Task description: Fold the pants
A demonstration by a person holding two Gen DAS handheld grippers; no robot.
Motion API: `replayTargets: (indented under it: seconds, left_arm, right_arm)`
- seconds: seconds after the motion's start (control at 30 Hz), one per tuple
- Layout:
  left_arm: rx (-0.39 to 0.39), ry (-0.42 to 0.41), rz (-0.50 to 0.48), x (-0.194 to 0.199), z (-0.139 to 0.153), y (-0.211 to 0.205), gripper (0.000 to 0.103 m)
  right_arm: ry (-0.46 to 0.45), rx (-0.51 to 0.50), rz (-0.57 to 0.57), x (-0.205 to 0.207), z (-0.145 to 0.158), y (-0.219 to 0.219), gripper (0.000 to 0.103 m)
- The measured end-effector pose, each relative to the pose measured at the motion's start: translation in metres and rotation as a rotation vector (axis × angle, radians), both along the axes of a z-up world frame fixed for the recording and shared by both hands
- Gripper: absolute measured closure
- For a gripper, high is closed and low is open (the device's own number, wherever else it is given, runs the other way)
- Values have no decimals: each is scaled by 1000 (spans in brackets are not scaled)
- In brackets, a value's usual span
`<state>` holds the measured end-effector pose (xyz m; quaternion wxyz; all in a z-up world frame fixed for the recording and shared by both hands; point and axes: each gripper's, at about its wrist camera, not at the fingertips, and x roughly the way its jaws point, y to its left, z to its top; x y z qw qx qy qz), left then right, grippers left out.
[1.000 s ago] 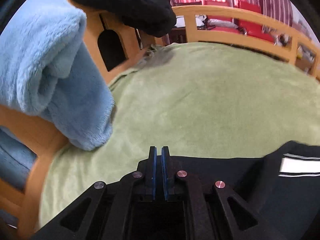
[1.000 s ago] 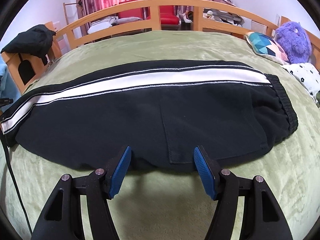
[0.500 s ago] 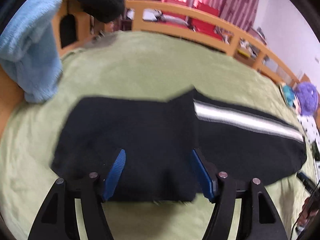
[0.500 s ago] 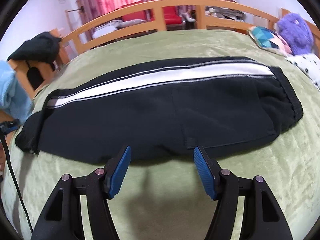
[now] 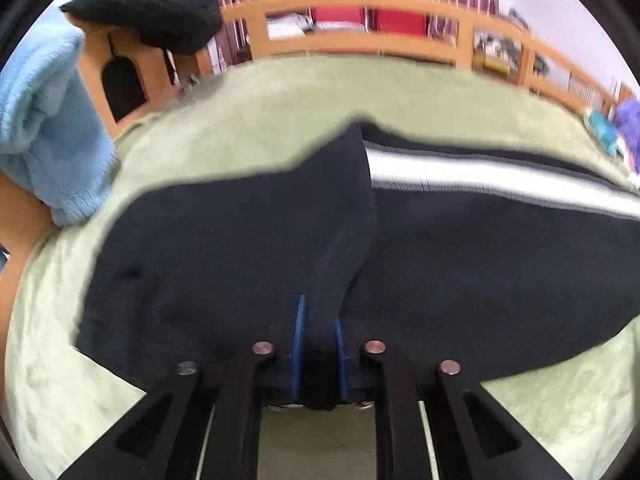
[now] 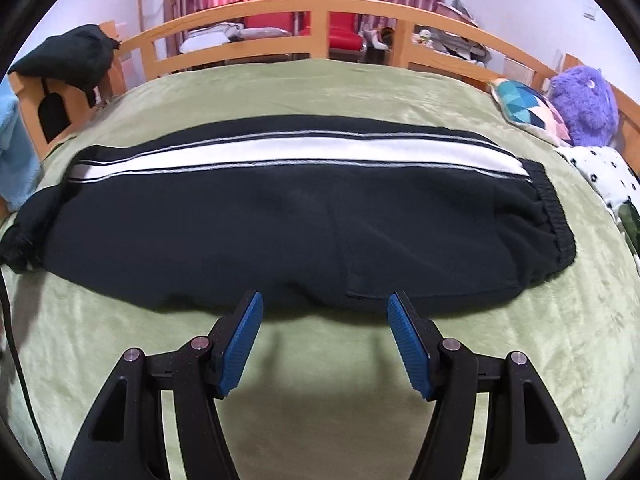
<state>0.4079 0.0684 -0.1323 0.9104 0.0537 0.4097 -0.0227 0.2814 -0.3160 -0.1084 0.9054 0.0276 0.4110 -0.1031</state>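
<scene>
**Left gripper pinches the leg end; right gripper waits open**

On the green plush bedcover (image 6: 320,92), the black fleece pants with a white side stripe (image 6: 304,216) lie lengthwise, waistband toward 3 o'clock, leg end toward 9 o'clock. The left gripper (image 5: 318,344) has just closed, its blue pads pinching a raised ridge of the pants' black cloth at 6 o'clock of its view. The right gripper (image 6: 324,336) hovers just short of the near edge of the pants, its blue-padded fingers (image 6: 240,344) spread apart with nothing between them. A light-blue fluffy towel (image 5: 48,128) hangs at 9 o'clock.
</scene>
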Motion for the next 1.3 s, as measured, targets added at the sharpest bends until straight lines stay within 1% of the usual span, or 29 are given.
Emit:
replayTargets:
  seconds: [0.07,0.1,0.2,0.27,0.3,0.4,0.5,0.57,0.6,0.63,0.67,0.7,0.73,0.77,0.83,0.93,0.97,1.07,1.1,1.2,1.27,1.3]
  left_arm:
    - [75,-61,49,9,22,19,94]
    - [91,-75,65,15,32,29,94]
    - [83,-78,130,47,51,68,95]
    - [60,-74,155,67,60,89,95]
    - [61,-79,159,76,63,94,95]
    - [146,-84,135,104,66,96,95]
    - [195,-75,104,130,60,92,94]
    - [232,-90,98,139,54,91,93]
    - [262,-95,101,145,48,88,90]
    - [277,-91,104,147,46,87,84]
    - [314,-83,117,150,40,86,77]
    - [354,-80,133,152,35,86,62]
    - [371,-84,136,153,34,87,52]
    - [389,-94,137,152,33,90,48]
    - [374,-107,144,148,39,99,36]
    - [306,-134,160,131,59,113,29]
    - [295,-146,162,122,66,115,28]
    - [281,-145,152,102,83,120,19]
    - [298,-144,148,98,87,120,16]
    - [367,-184,147,94,98,120,15]
    - [405,-172,151,98,102,116,15]
    - [433,-181,143,99,101,111,15]
  right_arm:
    - [2,0,-18,-3,-2,-8,39]
    - [2,-1,-28,-4,-4,-12,39]
    - [-3,3,-44,-2,-7,-16,39]
    - [-10,15,-48,0,-8,-18,39]
    - [-13,23,-51,2,-9,-18,39]
    - [-17,30,-54,9,-11,-17,39]
    - [-16,14,-59,15,-13,-18,39]
    - [-13,3,-63,19,-14,-19,39]
    - [-10,4,-64,19,-15,-21,39]
    - [-7,11,-65,21,-16,-23,39]
    - [-6,16,-64,21,-16,-25,39]
    - [-3,16,-66,21,-17,-26,39]
    - [3,10,-75,20,-17,-28,39]
    - [5,7,-77,19,-17,-29,39]
    - [6,2,-80,16,-16,-33,39]
    - [6,11,-97,10,-14,-41,39]
    - [2,14,-102,7,-13,-43,39]
    - [0,35,-105,-1,-10,-48,39]
    - [6,42,-112,-3,-9,-50,39]
    - [0,38,-110,-11,-6,-51,38]
    - [7,40,-110,-16,-4,-52,38]
    - [12,49,-106,-18,-4,-53,38]
